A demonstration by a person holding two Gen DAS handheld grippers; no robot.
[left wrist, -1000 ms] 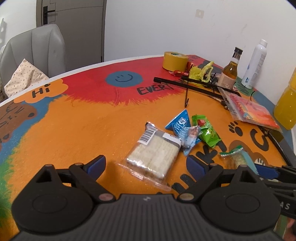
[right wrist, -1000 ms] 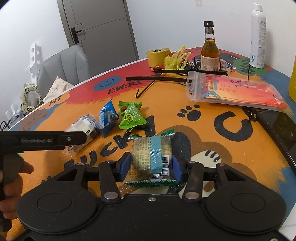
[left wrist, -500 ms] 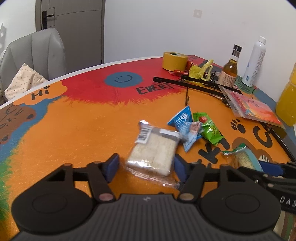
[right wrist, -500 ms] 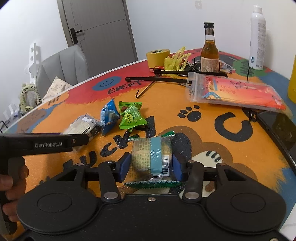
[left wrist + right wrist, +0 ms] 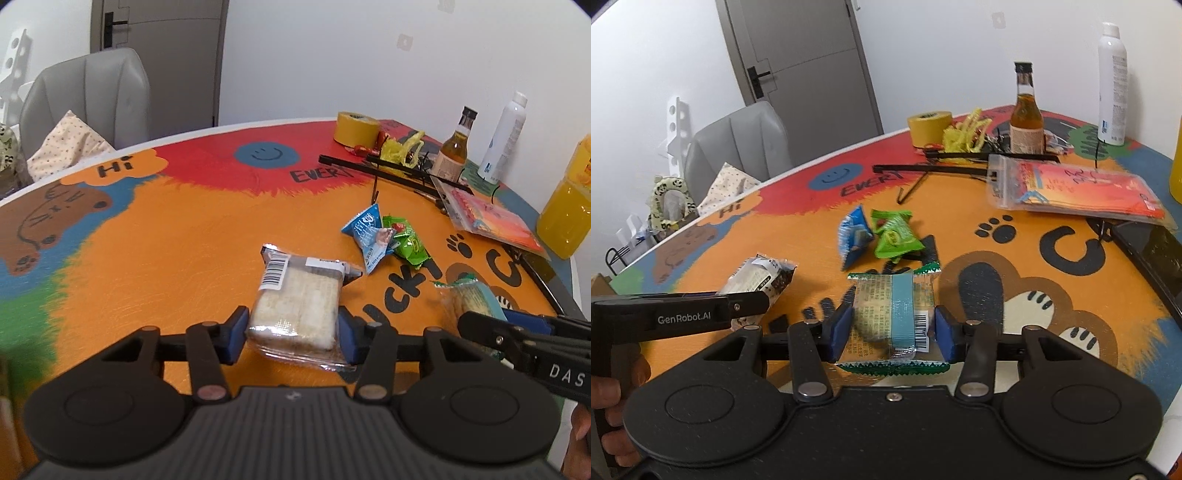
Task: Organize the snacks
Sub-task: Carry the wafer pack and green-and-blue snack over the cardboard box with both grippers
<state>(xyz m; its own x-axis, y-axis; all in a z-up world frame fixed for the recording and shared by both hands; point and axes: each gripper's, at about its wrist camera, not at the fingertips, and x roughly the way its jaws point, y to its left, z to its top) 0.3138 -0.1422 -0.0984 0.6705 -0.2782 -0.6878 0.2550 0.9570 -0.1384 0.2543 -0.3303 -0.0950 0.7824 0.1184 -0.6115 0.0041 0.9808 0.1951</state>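
My left gripper (image 5: 292, 334) is shut on a clear-wrapped pale wafer pack (image 5: 299, 301) with a barcode, held just above the colourful table (image 5: 166, 251). My right gripper (image 5: 893, 332) is shut on a green-edged cake pack with a blue band (image 5: 892, 314); this pack also shows in the left wrist view (image 5: 467, 299). A blue snack packet (image 5: 367, 232) and a green snack packet (image 5: 408, 242) lie together mid-table. They also show in the right wrist view as the blue packet (image 5: 853, 236) and the green packet (image 5: 895, 234). The wafer pack (image 5: 757, 278) shows there too.
At the back stand a yellow tape roll (image 5: 356, 127), an amber bottle (image 5: 456, 147), a white spray can (image 5: 502, 138) and an orange juice bottle (image 5: 567, 206). A clear pouch with red contents (image 5: 1071, 190) and black hangers (image 5: 945, 170) lie nearby. A grey chair (image 5: 86, 98) stands behind.
My left gripper moved forward around the wafer pack and closed on it. My right gripper kept its hold on the cake pack and lifted slightly.
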